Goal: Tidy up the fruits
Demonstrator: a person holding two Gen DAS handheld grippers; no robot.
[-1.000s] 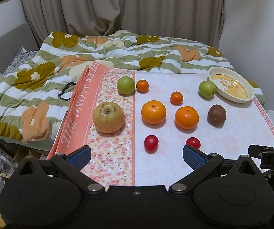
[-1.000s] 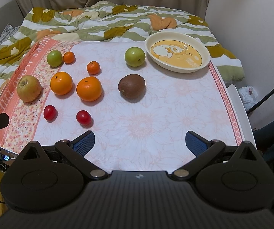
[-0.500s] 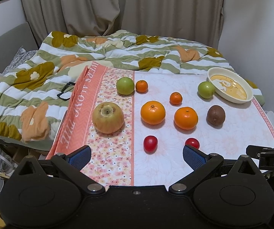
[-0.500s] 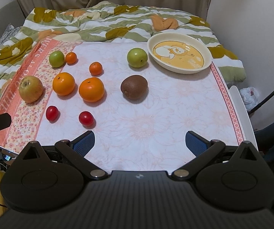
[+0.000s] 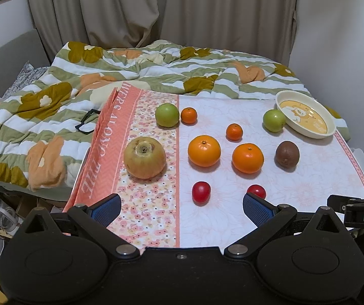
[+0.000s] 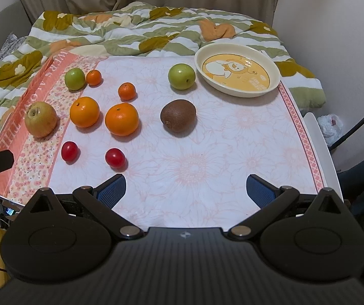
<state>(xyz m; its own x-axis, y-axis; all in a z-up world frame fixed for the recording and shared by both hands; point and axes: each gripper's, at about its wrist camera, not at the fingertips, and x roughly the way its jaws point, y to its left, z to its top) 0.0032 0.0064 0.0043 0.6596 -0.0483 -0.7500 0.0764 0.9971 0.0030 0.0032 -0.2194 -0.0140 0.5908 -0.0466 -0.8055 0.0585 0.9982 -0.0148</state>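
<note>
Fruits lie on a floral tablecloth (image 6: pixel 207 162). A brown kiwi (image 6: pixel 178 117) sits mid-table, with a green apple (image 6: pixel 182 76) behind it beside a cream bowl (image 6: pixel 237 70). Two oranges (image 6: pixel 121 119), two small tangerines (image 6: pixel 127 91), a second green apple (image 6: pixel 74 78), a yellow pear (image 6: pixel 40 119) and two red tomatoes (image 6: pixel 115 157) lie to the left. My right gripper (image 6: pixel 185 189) is open and empty at the near edge. My left gripper (image 5: pixel 180 207) is open and empty, near the tomatoes (image 5: pixel 201 192) and the pear (image 5: pixel 144 157).
A rumpled green, white and orange quilt (image 5: pixel 80 96) covers the bed behind and left of the table. Black glasses (image 5: pixel 86 122) lie on it. Curtains hang at the back. A wall and a black cable (image 6: pixel 359 124) are on the right.
Both grippers have drifted slightly; the right one has moved a little forward toward the kiwi. Both stay open. No fruit has moved.
</note>
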